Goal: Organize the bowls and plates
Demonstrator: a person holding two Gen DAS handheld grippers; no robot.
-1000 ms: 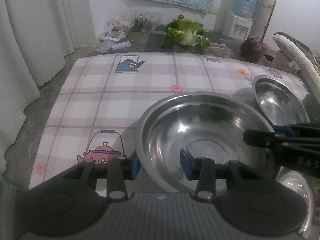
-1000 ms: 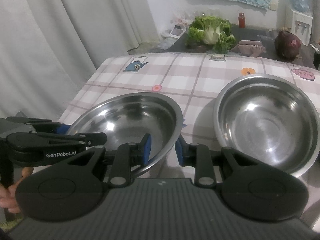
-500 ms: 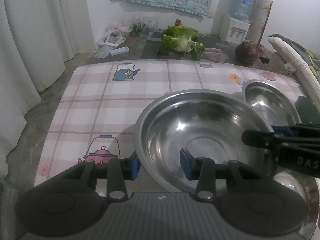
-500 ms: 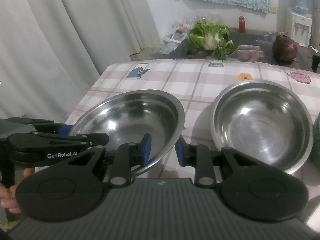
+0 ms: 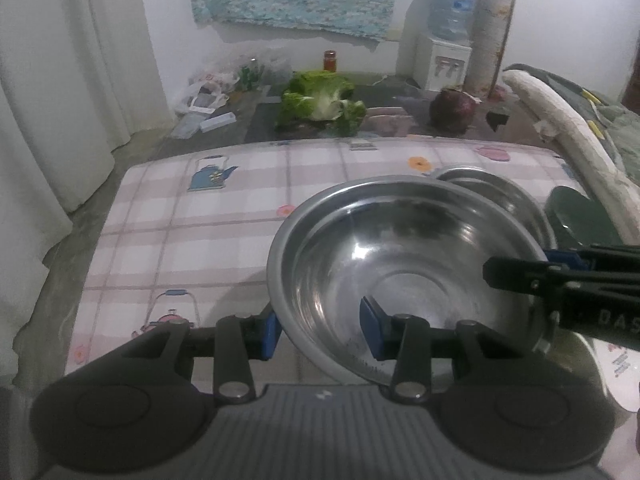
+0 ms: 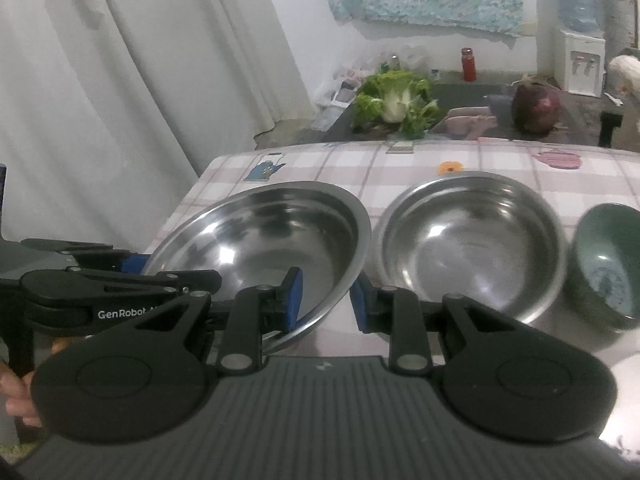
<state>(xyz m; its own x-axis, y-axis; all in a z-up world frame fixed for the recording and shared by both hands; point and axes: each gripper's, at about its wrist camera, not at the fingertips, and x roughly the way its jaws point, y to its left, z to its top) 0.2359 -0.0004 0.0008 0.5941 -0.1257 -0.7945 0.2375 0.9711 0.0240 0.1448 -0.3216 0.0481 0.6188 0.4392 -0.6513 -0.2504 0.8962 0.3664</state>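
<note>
A large steel bowl [image 5: 400, 264] [image 6: 260, 240] hangs tilted above the checked tablecloth [image 5: 200, 232] [image 6: 400, 168], carried by both grippers. My left gripper [image 5: 320, 332] is shut on its left rim, one pad outside the wall and one inside. My right gripper [image 6: 326, 302] is shut on the opposite rim, and it enters the left wrist view from the right [image 5: 492, 276]. A second steel bowl [image 6: 468, 248] [image 5: 500, 196] rests on the table just right of the carried one. Beside that stands a green ceramic bowl [image 6: 604, 268] [image 5: 576, 220].
Beyond the table's far edge lie a green cabbage [image 5: 320, 104] [image 6: 396, 104] and a dark red cabbage [image 5: 452, 114] [image 6: 536, 110] on a low dark surface. White curtains [image 6: 140, 80] hang on the left. A water dispenser [image 5: 444, 52] stands at the back wall.
Both grippers have risen with the large bowl and drawn back from the table. The green bowl has come into view, and the second steel bowl now sits partly behind the carried one.
</note>
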